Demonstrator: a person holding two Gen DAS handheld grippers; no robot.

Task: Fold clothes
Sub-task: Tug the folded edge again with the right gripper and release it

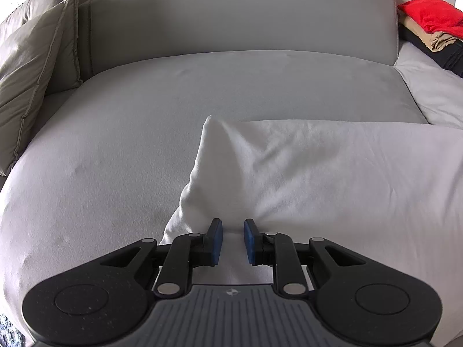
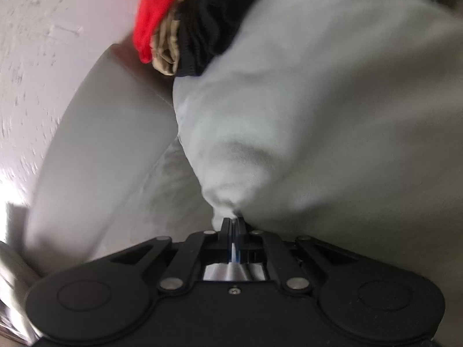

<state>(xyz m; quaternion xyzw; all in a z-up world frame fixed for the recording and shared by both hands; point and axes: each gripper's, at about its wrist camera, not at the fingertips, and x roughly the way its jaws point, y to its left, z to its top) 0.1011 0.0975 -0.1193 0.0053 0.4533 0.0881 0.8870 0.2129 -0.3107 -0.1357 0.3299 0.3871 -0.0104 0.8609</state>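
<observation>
No writing or brand can be read in either view. The left gripper (image 1: 233,238) is parted, its blue pads astride a ridge of the white cloth (image 1: 303,167) on the sofa (image 1: 144,110). Lower centre, the right gripper (image 2: 233,225) pinches the cloth (image 2: 289,130). Folded clothes (image 1: 428,26) lie upper right.

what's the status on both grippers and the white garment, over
Left gripper open, straddling white garment on sofa. Right gripper shut on garment edge. Folded pile well clear.
</observation>
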